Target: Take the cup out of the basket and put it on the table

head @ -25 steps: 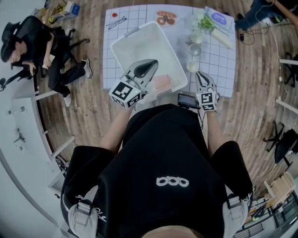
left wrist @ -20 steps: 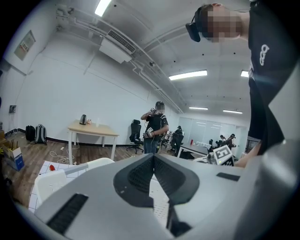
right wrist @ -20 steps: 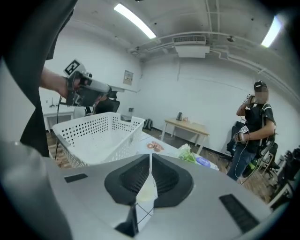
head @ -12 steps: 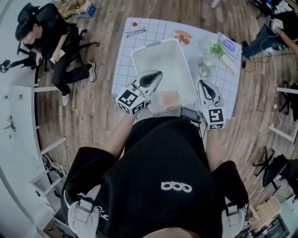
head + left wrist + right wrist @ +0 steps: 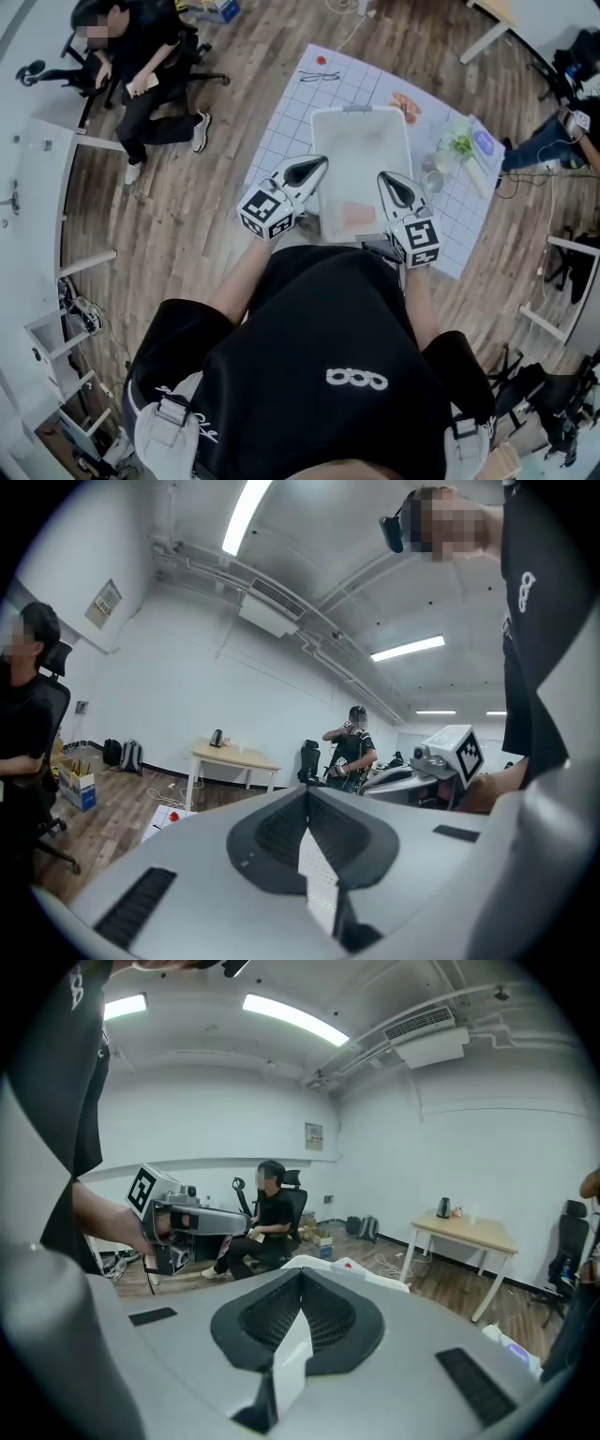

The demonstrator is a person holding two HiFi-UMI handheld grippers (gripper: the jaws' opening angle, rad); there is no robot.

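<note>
A white basket [image 5: 361,141] stands on the grid-patterned table mat [image 5: 291,127]. A pink flat thing [image 5: 356,213] lies at its near end; I see no cup inside it. A small metal cup [image 5: 433,180] stands on the mat just right of the basket. My left gripper [image 5: 323,162] hovers at the basket's near left edge, shut and empty. My right gripper [image 5: 384,176] hovers over its near right part, also shut with nothing in it. Both gripper views look level across the room, with the left gripper [image 5: 307,803] and the right gripper [image 5: 300,1288] closed.
Green and white items [image 5: 461,145] and a plate of food [image 5: 405,105] sit at the mat's right and far side, scissors [image 5: 319,77] at its far left. A seated person [image 5: 141,47] is left of the table. A wooden desk [image 5: 469,1232] stands across the room.
The head view has swung, bringing the basket to the middle. My right gripper has moved left from beside the basket to over its near end. The left gripper stays near the basket's left edge.
</note>
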